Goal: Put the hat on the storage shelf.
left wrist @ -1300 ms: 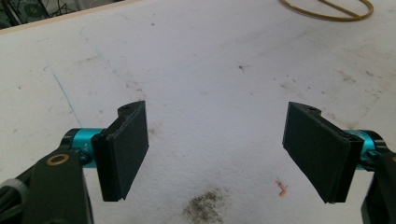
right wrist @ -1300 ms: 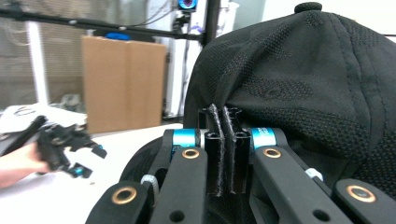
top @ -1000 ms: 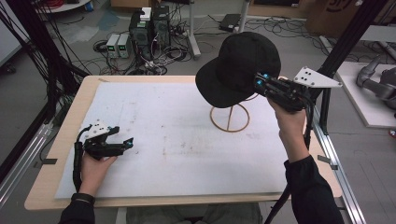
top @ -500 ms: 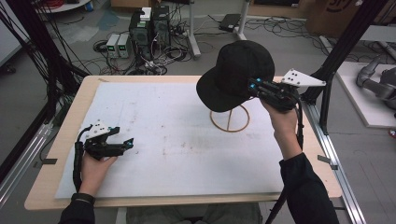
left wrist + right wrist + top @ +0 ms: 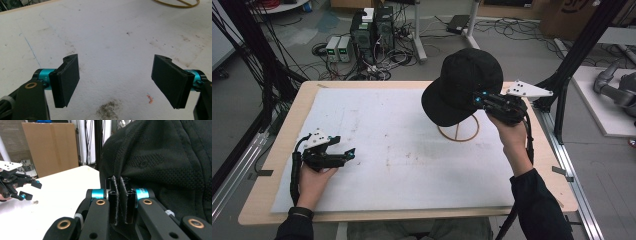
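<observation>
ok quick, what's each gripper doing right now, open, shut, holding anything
Left gripper: open, nothing between its jaws, low over the white mat.
Right gripper: shut on the black cap, pinching its fabric edge above the wire stand.

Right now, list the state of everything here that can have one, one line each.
Cap: off the table, pinched at its edge, over the stand.
Right gripper: shut on the cap's fabric.
Left gripper: open, nothing between its jaws, low over the white mat.
Wire stand: upright on the mat.
</observation>
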Available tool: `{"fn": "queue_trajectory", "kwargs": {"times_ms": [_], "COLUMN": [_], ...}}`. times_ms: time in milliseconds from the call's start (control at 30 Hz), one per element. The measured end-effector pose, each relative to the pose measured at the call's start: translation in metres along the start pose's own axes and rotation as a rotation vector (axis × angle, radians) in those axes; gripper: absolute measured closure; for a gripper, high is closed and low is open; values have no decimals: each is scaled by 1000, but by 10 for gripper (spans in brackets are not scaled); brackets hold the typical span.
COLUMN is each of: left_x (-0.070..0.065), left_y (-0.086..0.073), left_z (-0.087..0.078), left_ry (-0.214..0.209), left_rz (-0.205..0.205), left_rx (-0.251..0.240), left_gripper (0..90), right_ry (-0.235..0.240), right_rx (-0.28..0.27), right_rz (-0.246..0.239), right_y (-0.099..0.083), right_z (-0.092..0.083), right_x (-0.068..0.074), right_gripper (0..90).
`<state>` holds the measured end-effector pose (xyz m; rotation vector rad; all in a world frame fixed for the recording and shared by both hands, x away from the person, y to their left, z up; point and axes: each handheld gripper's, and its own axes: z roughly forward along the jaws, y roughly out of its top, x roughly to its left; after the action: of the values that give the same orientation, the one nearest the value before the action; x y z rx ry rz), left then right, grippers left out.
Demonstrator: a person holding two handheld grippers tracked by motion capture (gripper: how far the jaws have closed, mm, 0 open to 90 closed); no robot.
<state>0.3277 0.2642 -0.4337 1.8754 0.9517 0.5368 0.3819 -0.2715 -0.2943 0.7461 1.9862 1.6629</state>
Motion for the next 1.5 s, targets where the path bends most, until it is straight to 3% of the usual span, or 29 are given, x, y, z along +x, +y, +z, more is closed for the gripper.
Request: {"fn": "queue_trajectory", "kwargs": {"times_ms": [200,467,733,800,933,1133,1367,1500], "left_x": [0,0,0,-1,-1,-2,-4,-6], "left_y": [0,0,0,0,1,2,5,6], "left_z": [1,1,1,1,0,1,1,0], "left_ry": [0,-2,-3,0,-1,-2,3,1], "left_rz": [0,5,3,1,4,1,2,9], "left_rx": [5,9,4,0,-11,-23,-43,-58], "left_gripper": [226,226,225,225,224,220,191,179], "right_ry": [-31,-47,-61,-64,-82,-104,-118,-149], "right_rx": [10,0,-13,-11,-10,-3,27,37], "right_rz": [-22,-11,-12,-10,0,51,110,137], "right_y": [-3,-5,-14,-22,-32,-57,-90,-107], "right_z": [-1,-6,-23,-31,-39,-51,-55,-57], "right_x": [3,2,5,6,8,7,1,0], "right_gripper": [818,770,593,519,464,389,303,250]}}
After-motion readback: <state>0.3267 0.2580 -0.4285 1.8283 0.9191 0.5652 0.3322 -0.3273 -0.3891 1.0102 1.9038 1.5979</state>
